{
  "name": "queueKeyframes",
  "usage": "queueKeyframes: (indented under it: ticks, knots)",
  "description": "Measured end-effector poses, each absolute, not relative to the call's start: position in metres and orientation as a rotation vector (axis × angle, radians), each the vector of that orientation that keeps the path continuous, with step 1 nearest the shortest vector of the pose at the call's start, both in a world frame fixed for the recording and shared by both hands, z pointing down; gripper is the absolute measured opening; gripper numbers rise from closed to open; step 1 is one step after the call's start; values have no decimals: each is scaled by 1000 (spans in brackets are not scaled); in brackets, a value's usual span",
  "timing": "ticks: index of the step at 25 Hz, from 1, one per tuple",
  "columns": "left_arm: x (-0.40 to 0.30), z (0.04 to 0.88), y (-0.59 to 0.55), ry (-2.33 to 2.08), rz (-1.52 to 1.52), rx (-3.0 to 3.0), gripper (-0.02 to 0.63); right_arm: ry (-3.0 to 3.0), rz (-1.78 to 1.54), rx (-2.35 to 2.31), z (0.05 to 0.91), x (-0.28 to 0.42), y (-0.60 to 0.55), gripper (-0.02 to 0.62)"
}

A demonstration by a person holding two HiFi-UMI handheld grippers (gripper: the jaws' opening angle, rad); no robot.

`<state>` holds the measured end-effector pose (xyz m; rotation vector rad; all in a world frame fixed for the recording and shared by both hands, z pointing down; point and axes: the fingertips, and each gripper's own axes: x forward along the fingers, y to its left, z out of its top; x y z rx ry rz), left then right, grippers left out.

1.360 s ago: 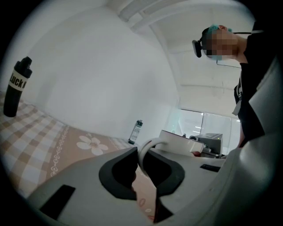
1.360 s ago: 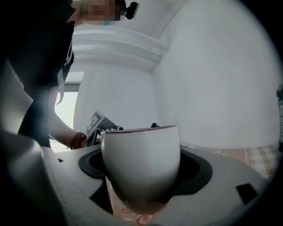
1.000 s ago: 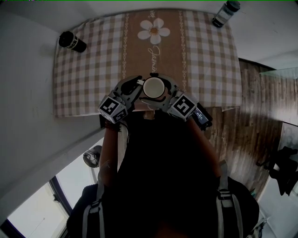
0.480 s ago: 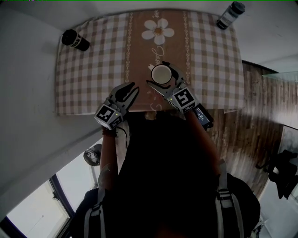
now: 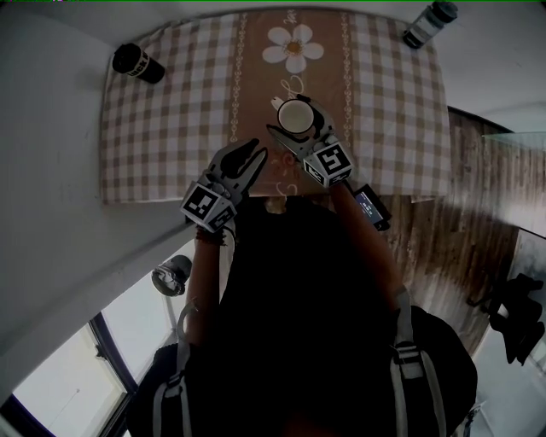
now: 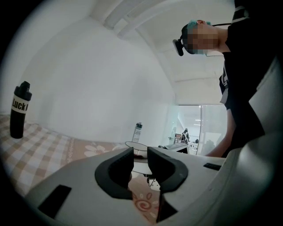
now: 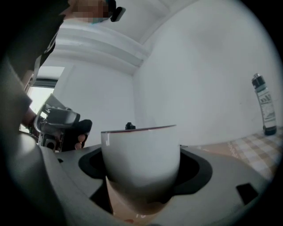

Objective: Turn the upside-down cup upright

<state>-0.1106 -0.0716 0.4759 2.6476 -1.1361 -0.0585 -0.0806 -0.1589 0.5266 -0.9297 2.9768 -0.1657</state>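
Your right tongs (image 7: 142,174): clenched on the white cup (image 7: 140,148). The cup is smooth and rounded with a thin dark rim, mouth up, white inside. You hold it over the brown centre strip of the checked cloth (image 5: 171,128), just short of the daisy print (image 5: 293,49).

Your left tongs (image 6: 140,165): jaws a narrow gap apart, nothing between them, near the cloth's front edge.

Black bottle (image 5: 136,62): far left corner. Clear dark-capped bottle (image 5: 429,23): far right corner. Both are well apart from the cup.
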Motion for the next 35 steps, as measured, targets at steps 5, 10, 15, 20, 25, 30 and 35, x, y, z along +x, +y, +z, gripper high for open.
queueKeyframes:
  ticks: [5, 10, 15, 20, 25, 30, 35]
  knots:
    - [-106, 480, -68, -1109, -31, 2650, 104, 3031, -179, -940, 547, -83, -158, 414]
    - [-102, 481, -68, -1097, -31, 2658, 104, 3093, -201, -942, 564, -86, -157, 414]
    - [-102, 483, -69, -1082, -23, 2655, 104, 3167, -245, -988, 583, -86, -158, 414]
    - [-100, 483, -71, -1078, -24, 2653, 104, 3207, -296, -1020, 597, -84, -160, 414]
    - [-101, 482, -73, -1060, -5, 2669, 104, 3225, -322, -1033, 598, -84, -160, 414]
    - [-100, 483, -77, -1050, 4, 2668, 104, 3234, -381, -1033, 600, -82, -160, 414]
    - [-91, 485, -76, -1023, 8, 2670, 104, 3268, -394, -1040, 602, -80, -157, 414]
